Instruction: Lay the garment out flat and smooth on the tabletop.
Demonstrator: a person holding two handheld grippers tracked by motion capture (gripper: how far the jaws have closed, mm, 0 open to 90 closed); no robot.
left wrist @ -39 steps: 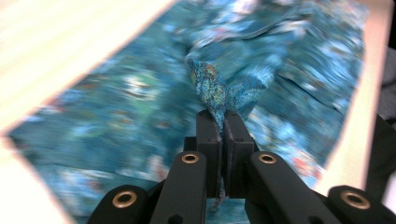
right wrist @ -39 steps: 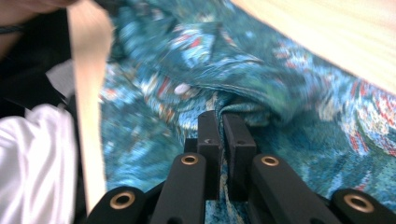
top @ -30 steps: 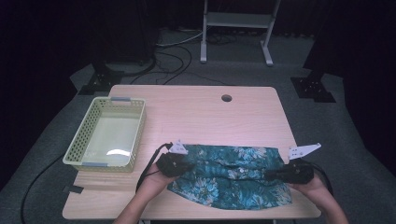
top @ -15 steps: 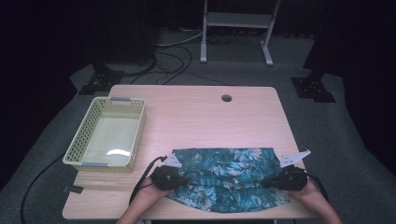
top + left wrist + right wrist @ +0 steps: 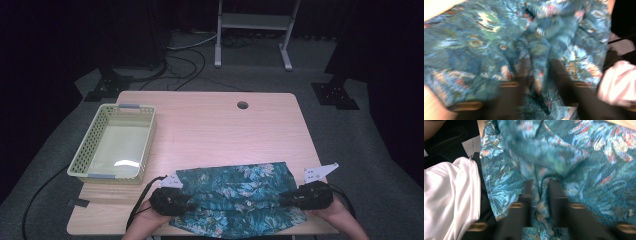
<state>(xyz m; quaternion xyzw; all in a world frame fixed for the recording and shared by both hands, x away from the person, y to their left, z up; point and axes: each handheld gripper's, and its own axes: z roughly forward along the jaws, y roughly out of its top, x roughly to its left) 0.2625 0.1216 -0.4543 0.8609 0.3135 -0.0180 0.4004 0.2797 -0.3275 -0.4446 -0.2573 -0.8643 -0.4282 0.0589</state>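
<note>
The teal floral cloth lies folded along the near edge of the tabletop, its near hem hanging slightly over. The left gripper sits at the cloth's left end and the right gripper at its right end. Both sets of fingers have just been opening; in each gripper view a pinch of fabric stands between the two black jaws, with a gap on either side, so the fingers look released rather than clenched, though the blur leaves some doubt.

The step in hand looks like letting go after a fold. To do it well, let both ends drop together so the fold stays square, then draw the grippers straight out to the sides, low and slow, so no fabric snags and drags open. The green basket stands far left, well apart. Keep the overhanging hem from sliding off.
</note>
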